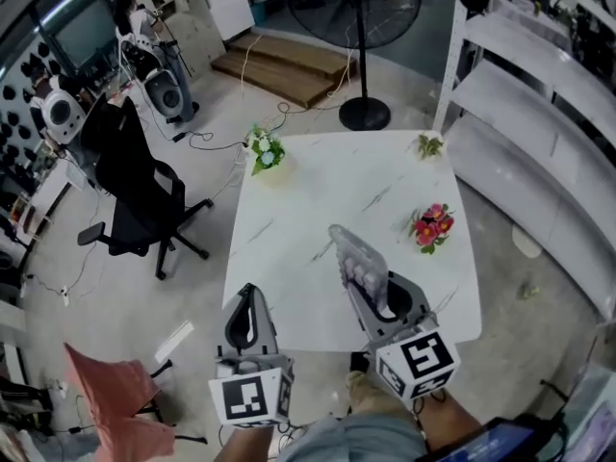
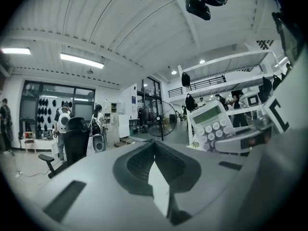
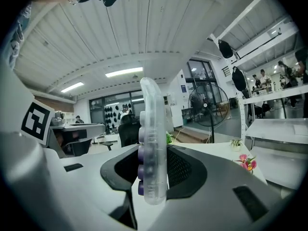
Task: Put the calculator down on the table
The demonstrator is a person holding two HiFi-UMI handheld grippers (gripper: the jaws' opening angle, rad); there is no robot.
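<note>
Right now the right gripper (image 1: 373,292) is clamped partway closed on the calculator (image 1: 357,258). It grips the lower end, so the calculator sticks out ahead, on edge, above the near part of the table (image 1: 308,181) without touching it. The left gripper (image 1: 248,301) hangs by the table's near edge, jaws pressed together on nothing. A good set-down likely means lowering gently onto bare marble, short of the pink flowers (image 1: 431,227), rolling the keys upward, and opening only once it rests flat.
</note>
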